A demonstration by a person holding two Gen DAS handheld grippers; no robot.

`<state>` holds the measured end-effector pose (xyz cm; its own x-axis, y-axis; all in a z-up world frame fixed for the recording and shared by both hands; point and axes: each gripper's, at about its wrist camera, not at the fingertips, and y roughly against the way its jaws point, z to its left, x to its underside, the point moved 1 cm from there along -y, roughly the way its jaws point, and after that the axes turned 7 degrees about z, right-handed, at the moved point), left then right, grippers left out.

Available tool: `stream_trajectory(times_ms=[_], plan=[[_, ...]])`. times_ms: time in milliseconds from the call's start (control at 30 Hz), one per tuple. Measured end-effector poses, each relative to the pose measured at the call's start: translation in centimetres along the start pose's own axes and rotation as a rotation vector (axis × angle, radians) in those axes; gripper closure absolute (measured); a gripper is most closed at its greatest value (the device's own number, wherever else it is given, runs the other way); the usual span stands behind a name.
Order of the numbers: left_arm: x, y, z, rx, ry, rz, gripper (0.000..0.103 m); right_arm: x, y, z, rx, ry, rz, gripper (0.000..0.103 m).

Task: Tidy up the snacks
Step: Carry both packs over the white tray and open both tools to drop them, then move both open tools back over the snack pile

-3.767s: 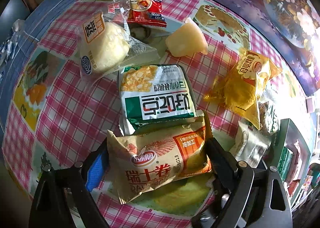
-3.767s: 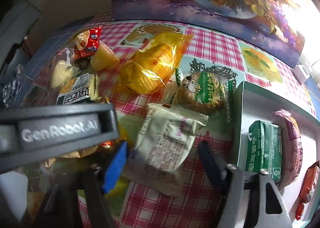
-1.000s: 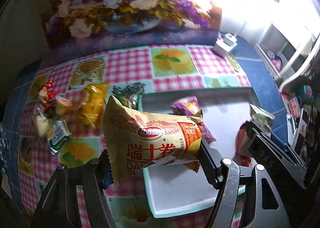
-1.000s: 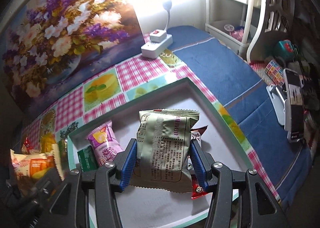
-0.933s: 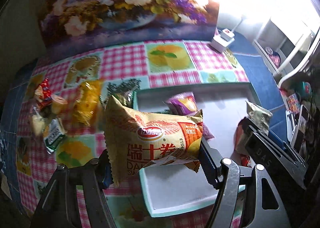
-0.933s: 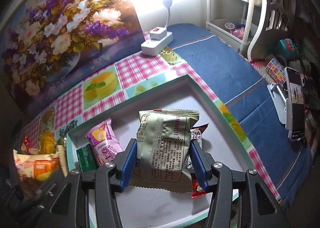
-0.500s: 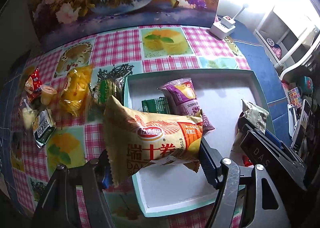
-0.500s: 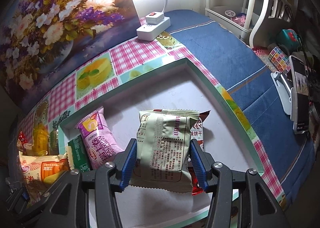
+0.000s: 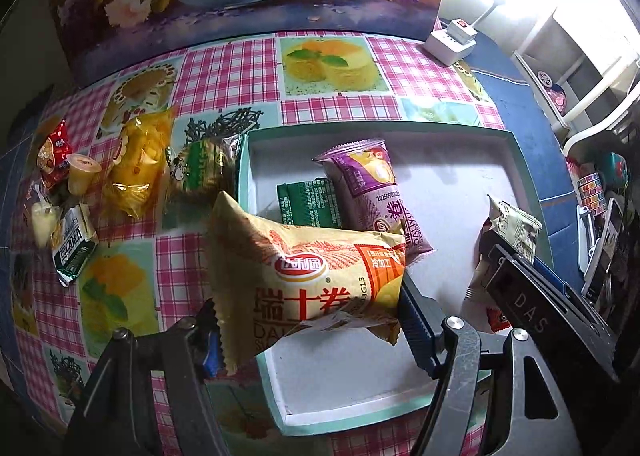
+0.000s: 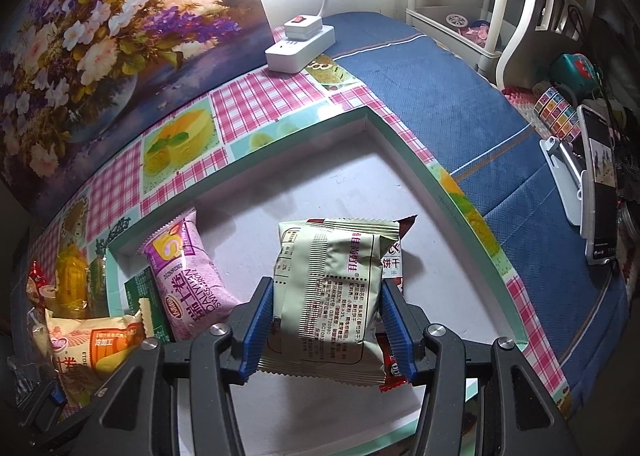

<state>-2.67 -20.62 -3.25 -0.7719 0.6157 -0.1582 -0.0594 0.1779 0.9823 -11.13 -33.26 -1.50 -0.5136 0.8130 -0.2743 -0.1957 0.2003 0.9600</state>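
**Both claws carry a snack over the tray**

My left claw (image 9: 308, 320) is pinching a yellow cake-roll packet (image 9: 308, 272) by its sides. My right claw (image 10: 326, 320) is pinching a pale green biscuit packet (image 10: 328, 296) the same way.

A few seconds ago both packets lay among the loose snacks on the checked tablecloth (image 9: 224, 72). In the last second the view has slid so that the white tray (image 9: 400, 126) sits squarely under both packets. I judge both are ready to be lowered and let go.

Counting outward. In the tray lie three snacks: one purple cake-roll packet (image 9: 376, 192), one dark green packet (image 9: 310, 204) touching it, and one red packet (image 10: 394, 260) mostly hidden beneath my right claw's load. Held in the air: two.

Left on the cloth, I count six: one green cookie bag (image 9: 202, 170) just beside the tray, one yellow crinkly bag (image 9: 138, 166), one jelly cup (image 9: 82, 172), one small red packet (image 9: 52, 154), one white bun in clear wrap (image 9: 42, 218), and one green-and-white packet (image 9: 74, 242).
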Motion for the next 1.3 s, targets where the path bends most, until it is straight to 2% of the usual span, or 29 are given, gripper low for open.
stream_trajectory(times_ms=[333, 467, 667, 733, 833, 1033, 1300], plan=[[-0.1, -0.2, 0.2, 0.007, 0.018, 0.008, 0.029, 0.0, 0.1, 0.0, 0.000, 0.007, -0.005, 0.047], [-0.2, -0.1, 0.4, -0.006, 0.027, 0.003, 0.021, -0.1, 0.1, -0.1, 0.003, 0.004, -0.009, 0.047], [-0.1, 0.0, 0.4, -0.011, 0.028, -0.003, 0.021, 0.0, 0.1, -0.1, 0.001, -0.001, -0.007, 0.047], [-0.1, 0.1, 0.3, -0.007, 0.029, -0.010, 0.021, 0.0, 0.1, -0.2, 0.004, -0.004, -0.008, 0.044], [-0.2, 0.4, 0.4, -0.005, 0.031, -0.021, 0.020, -0.1, 0.3, -0.3, 0.008, -0.011, -0.022, 0.033], [-0.2, 0.9, 1.1, 0.001, 0.055, -0.045, 0.016, -0.2, 0.6, -0.3, 0.005, -0.020, -0.037, 0.019], [-0.4, 1.9, 3.3, 0.017, 0.136, -0.081, 0.016, -0.3, 0.8, -0.5, -0.007, -0.038, -0.050, 0.017]])
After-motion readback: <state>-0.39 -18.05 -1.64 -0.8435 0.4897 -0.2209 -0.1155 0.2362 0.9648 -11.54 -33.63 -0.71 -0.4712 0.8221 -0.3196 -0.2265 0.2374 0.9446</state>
